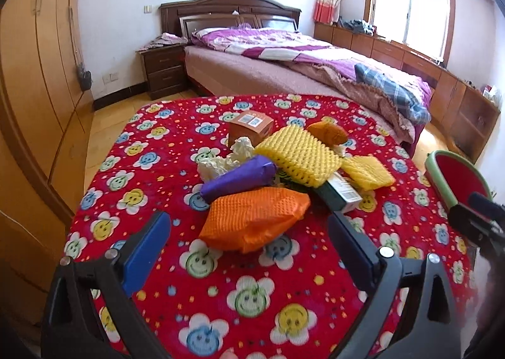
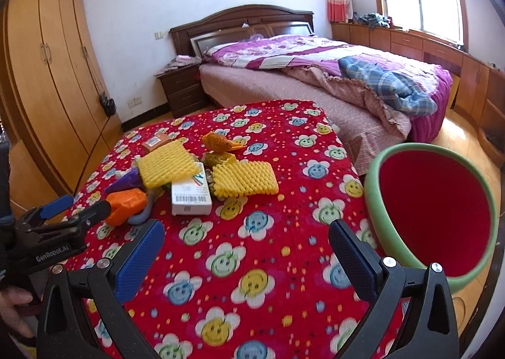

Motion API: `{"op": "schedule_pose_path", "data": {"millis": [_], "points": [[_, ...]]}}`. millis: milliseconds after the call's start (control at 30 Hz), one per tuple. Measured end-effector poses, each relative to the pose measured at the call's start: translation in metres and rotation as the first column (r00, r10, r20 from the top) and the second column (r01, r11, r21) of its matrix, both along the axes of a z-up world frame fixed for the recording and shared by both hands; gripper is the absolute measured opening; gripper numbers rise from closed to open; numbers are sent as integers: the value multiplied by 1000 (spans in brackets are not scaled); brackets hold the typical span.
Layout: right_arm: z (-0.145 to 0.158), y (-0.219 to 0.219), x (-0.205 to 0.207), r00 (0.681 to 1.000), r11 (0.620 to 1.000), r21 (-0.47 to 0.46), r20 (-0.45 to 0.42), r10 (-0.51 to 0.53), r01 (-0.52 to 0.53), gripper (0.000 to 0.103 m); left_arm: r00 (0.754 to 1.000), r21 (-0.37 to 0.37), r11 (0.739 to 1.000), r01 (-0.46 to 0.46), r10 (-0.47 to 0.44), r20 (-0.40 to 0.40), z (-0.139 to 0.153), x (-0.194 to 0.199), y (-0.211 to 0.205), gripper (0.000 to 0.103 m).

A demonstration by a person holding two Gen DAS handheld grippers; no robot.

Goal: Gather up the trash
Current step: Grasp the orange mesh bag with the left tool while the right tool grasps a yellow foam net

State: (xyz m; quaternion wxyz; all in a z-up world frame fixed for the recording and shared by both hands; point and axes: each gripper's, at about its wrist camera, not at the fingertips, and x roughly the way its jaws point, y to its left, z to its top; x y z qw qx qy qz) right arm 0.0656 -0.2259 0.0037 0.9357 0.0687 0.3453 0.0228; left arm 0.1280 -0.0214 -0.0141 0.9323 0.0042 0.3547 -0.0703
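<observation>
Left wrist view: my left gripper is spread wide and empty, the orange foam net sleeve dead ahead between the fingers, squishy, long axis running across them. My right gripper, also wide and empty, sits nearer the green-rimmed bin.

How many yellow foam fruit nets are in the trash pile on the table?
2. One yellow foam net lies atop the middle of the pile, overlapping the white box. The other yellow net lies flat at the pile's right edge, nearer the bin. More may be hidden underneath.
</observation>
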Motion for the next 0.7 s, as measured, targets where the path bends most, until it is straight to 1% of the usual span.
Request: {"op": "schedule_pose_path", "data": {"millis": [100, 167, 300, 367, 467, 500, 567, 633, 667, 700], "points": [[-6, 0, 22, 1000, 1000, -18, -20, 11, -12, 103, 1000, 21, 1000, -4, 5, -24, -11, 14, -1, 95], [-12, -3, 38, 999, 1000, -17, -38, 21, -22, 103, 999, 29, 999, -34, 35, -27, -17, 21, -1, 85], [-24, -6, 75, 995, 998, -24, -82, 55, -57, 103, 999, 8, 999, -46, 46, -29, -24, 26, -1, 80], [-31, -6, 94, 991, 996, -37, -108, 79, -83, 103, 998, -16, 999, -36, 35, -54, -29, 28, -2, 71], [-43, -3, 122, 978, 992, -47, -175, 110, -120, 103, 994, -61, 997, -47, 41, -98, -33, 35, 2, 62], [-47, -3, 127, 974, 991, -41, -194, 116, -127, 103, 993, -82, 995, -54, 45, -108, -34, 36, 5, 60], [-52, -1, 134, 969, 991, -30, -215, 125, -134, 103, 990, -125, 991, -58, 41, -134, -36, 39, 10, 52], [-55, 0, 135, 969, 990, -39, -215, 122, -133, 103, 989, -170, 984, -47, 22, -144, -38, 39, 14, 45], [-56, 1, 133, 971, 990, -50, -207, 119, -132, 100, 990, -185, 982, -40, 15, -138, -38, 37, 16, 39], [-57, 2, 131, 973, 990, -56, -199, 119, -133, 96, 992, -194, 980, -36, 12, -127, -38, 35, 17, 37]]}}
